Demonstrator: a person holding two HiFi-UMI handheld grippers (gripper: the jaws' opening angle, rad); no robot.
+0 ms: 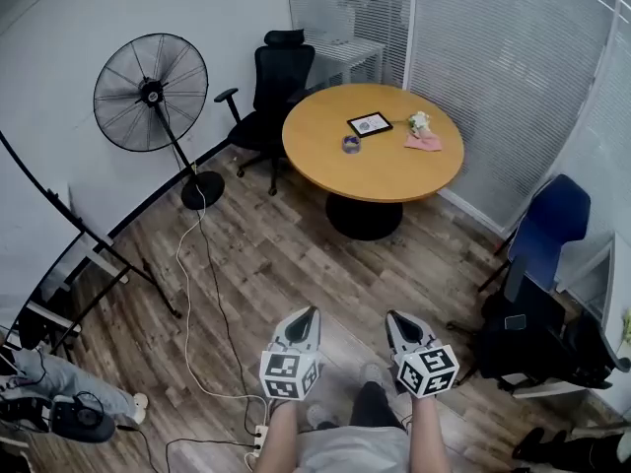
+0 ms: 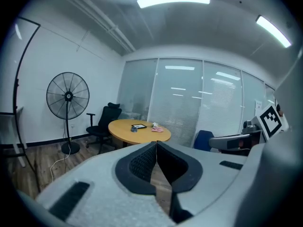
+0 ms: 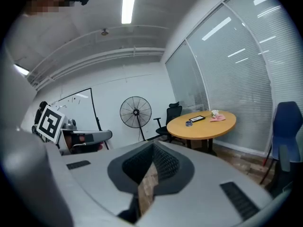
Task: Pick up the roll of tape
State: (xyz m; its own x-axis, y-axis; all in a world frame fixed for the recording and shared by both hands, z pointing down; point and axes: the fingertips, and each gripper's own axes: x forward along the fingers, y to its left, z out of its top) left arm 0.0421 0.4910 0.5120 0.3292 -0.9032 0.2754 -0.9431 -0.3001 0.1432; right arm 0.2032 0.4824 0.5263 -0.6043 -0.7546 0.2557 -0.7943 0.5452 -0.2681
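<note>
Approach not yet begun: roll of tape (image 1: 351, 144) lies on the far round table (image 1: 394, 180), well apart from left gripper (image 1: 309, 313) and right gripper (image 1: 393, 316), both clenched empty. Next, I judge: close in, open 1.

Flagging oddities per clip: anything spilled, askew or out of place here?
Nothing spilled or damaged. Only a white cable snakes loose across the floor by the fan; the table looks tidy.

The table (image 1: 385, 170) is tan, cloth (image 1: 424, 142) pink, office chair (image 1: 281, 77) black, visitor chair (image 1: 552, 220) blue.
</note>
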